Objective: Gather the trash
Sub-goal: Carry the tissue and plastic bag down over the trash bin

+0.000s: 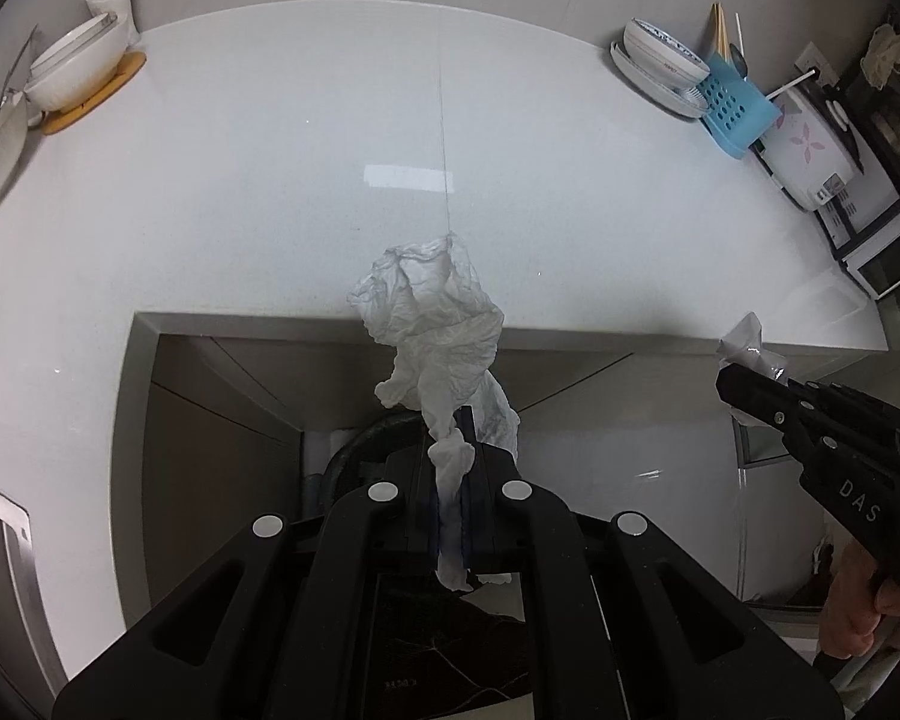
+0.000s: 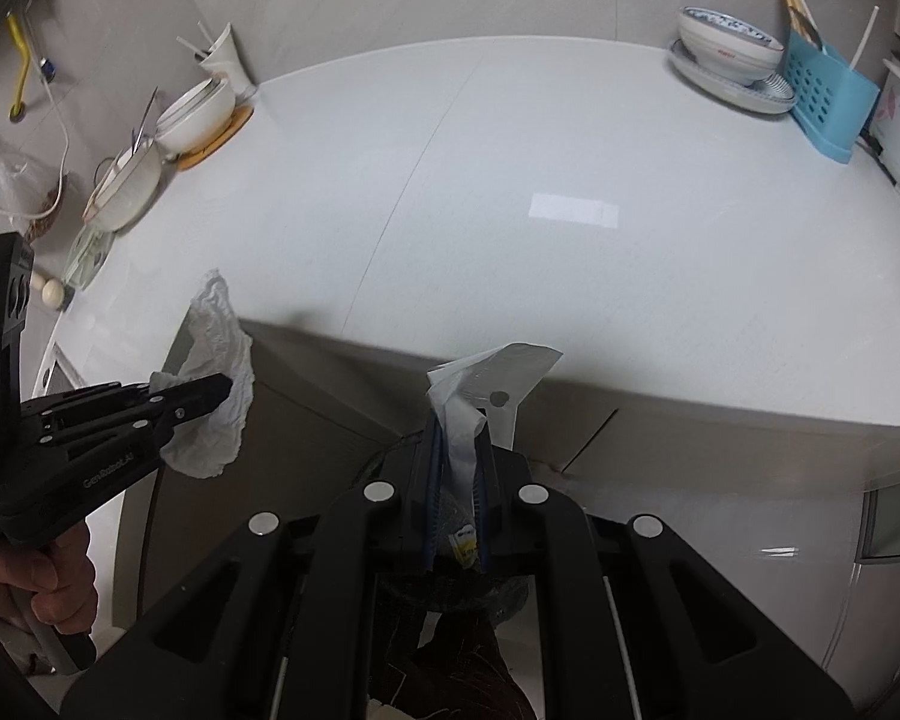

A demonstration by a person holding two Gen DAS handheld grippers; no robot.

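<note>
Holding both pieces of trash out past the front edge of the counter (image 1: 270,192), I have each gripper clamped tight on its load. My left gripper (image 1: 450,480) pinches a crumpled tissue (image 1: 438,324) by its twisted lower end, so most of the tissue sticks up loose beyond the fingers. My right gripper (image 2: 457,468) is closed on a torn plastic wrapper (image 2: 492,384), which also pokes out past the fingers.

Below the counter's edge I can make out a dark round rim (image 1: 354,450) (I take it for the bin, though the grippers hide most of it), and both loads sit roughly above it.

The main risk, as I judge it, is a miss. The tissue is light and held by a thin twist; it could tear or slide free early and drift onto the floor beside the counter. The wrapper is slick and may cling to a finger when I let go, then fall wide. My two grippers are also near each other, so aiming both at the rim together could knock one into the other.
</note>
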